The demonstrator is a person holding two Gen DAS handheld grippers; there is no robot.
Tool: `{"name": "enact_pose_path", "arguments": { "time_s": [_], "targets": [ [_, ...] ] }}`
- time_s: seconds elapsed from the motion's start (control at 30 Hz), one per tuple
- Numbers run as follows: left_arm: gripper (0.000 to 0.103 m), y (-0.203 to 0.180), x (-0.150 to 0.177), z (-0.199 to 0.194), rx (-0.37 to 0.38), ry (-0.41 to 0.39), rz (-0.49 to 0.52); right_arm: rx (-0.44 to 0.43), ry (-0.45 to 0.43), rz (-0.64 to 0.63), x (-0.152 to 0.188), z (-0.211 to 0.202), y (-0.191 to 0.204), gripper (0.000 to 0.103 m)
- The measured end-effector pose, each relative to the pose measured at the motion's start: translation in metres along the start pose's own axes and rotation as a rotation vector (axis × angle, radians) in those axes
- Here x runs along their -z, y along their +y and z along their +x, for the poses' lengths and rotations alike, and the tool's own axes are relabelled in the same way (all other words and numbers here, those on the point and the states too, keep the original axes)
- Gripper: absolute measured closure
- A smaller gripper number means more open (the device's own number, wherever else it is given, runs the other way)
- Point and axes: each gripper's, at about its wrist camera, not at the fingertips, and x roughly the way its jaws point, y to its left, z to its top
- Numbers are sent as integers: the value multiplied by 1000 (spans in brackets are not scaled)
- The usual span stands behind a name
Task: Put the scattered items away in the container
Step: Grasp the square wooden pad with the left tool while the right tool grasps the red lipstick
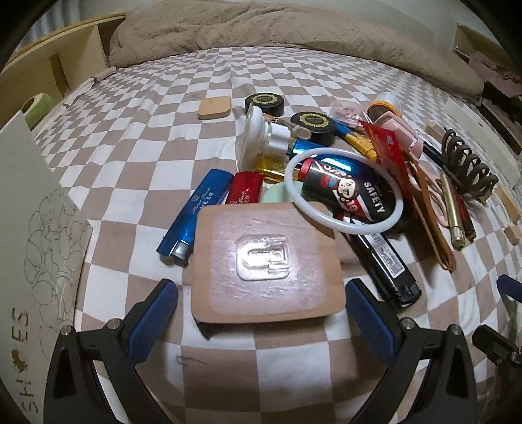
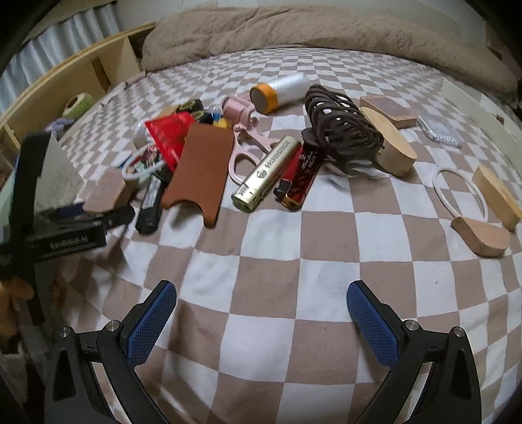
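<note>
A pile of small items lies on a checked bedsheet. In the left wrist view, a tan square block with a clear adhesive hook (image 1: 266, 262) lies right in front of my open left gripper (image 1: 261, 313), between its fingers. Behind it are a blue lighter (image 1: 189, 217), a red lighter (image 1: 244, 192), a white ring (image 1: 342, 190), a black lighter (image 1: 381, 257) and two black jars (image 1: 264, 102). A white shoebox (image 1: 36, 208) stands at the left edge. My right gripper (image 2: 261, 313) is open and empty over bare sheet, short of a gold lighter (image 2: 266, 174) and a brown hair claw (image 2: 339, 125).
A beige blanket (image 2: 310, 31) lies bunched at the far side. A wooden shelf (image 2: 81, 78) runs along the left. Wooden blocks (image 2: 391, 143), a second white ring (image 2: 458, 192) and a rounded wedge (image 2: 481, 236) lie at the right. The left gripper's body (image 2: 55, 234) shows at the left.
</note>
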Motion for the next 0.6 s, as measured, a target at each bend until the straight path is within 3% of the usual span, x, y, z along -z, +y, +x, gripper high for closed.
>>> {"name": "enact_pose_path", "arguments": {
  "time_s": [0.23,0.43,0.6],
  "targets": [
    [0,2,2,3,21,4,6,42,-18,-56,7,5,6,0],
    [0,0,3,4,11,0,13,5,-19,-22,8,4,-3,0],
    [0,1,6,0,26,-17,13,56,-2,-36,3,10,1,0]
  ]
}}
